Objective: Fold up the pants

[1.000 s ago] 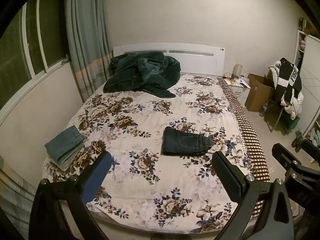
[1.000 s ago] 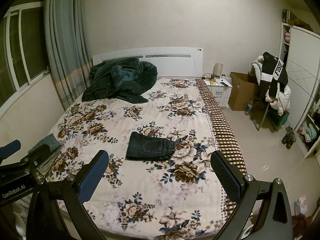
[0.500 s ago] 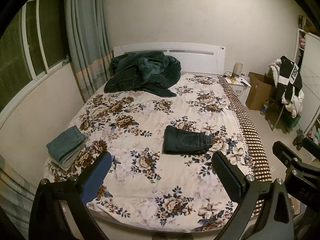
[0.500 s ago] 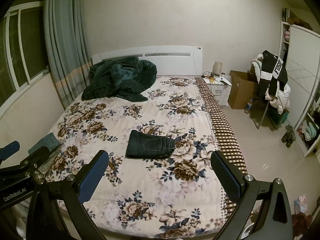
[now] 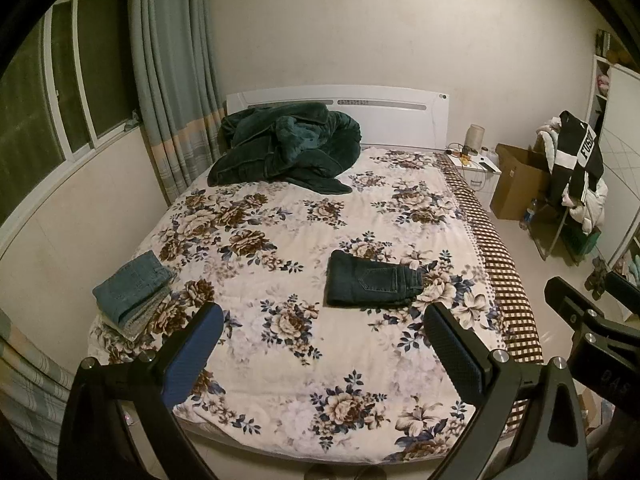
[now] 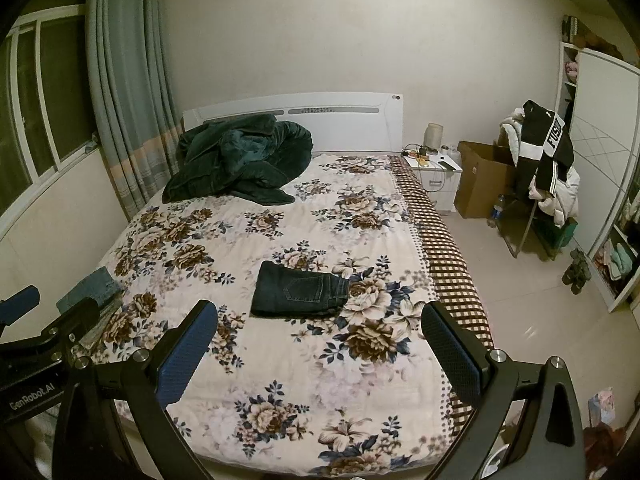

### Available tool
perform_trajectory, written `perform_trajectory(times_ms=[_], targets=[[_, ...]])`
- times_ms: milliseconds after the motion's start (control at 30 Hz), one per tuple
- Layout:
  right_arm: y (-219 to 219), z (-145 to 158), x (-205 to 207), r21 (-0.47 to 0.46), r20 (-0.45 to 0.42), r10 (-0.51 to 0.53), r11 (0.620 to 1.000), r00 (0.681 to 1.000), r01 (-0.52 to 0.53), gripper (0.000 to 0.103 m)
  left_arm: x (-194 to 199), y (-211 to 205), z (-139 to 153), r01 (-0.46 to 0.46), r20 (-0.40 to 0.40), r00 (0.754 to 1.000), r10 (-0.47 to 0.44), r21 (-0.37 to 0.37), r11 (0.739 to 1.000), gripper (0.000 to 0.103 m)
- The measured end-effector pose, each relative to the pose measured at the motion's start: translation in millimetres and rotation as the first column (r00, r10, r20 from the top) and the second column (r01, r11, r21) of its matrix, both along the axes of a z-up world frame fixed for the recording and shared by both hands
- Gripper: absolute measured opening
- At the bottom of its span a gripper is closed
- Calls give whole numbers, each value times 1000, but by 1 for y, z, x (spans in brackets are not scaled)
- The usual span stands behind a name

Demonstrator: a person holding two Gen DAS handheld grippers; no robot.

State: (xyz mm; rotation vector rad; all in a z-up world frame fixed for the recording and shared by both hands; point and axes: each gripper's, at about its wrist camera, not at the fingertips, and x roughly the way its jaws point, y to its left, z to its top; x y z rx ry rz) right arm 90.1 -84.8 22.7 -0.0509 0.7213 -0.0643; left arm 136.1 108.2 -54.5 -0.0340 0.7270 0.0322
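Dark blue jeans (image 5: 370, 280) lie folded into a small rectangle near the middle of the floral bed (image 5: 280, 352); they also show in the right wrist view (image 6: 300, 290). A stack of folded lighter jeans (image 5: 130, 292) sits at the bed's left front corner, partly hidden by the left gripper in the right wrist view (image 6: 90, 286). My left gripper (image 5: 320, 354) is open and empty, held off the foot of the bed. My right gripper (image 6: 320, 350) is open and empty, beside it to the right.
A dark green blanket (image 5: 284, 148) is heaped by the white headboard (image 5: 400, 116). A window and curtain (image 5: 172, 80) are on the left. A nightstand (image 6: 436, 176), cardboard box (image 6: 484, 180) and a chair with clothes (image 6: 548, 168) stand right of the bed.
Both grippers have drawn back a little from the bed, so the bed and folded jeans look slightly farther. Both stay open; nothing on the bed has moved.
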Motion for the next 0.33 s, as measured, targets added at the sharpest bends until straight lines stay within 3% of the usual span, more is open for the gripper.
perform_trajectory(times_ms=[333], targets=[[-1,0,0,0,0,1,1000,1000,-1,103,-3,1,-1,1,3,1000,-1,2,1000,102]])
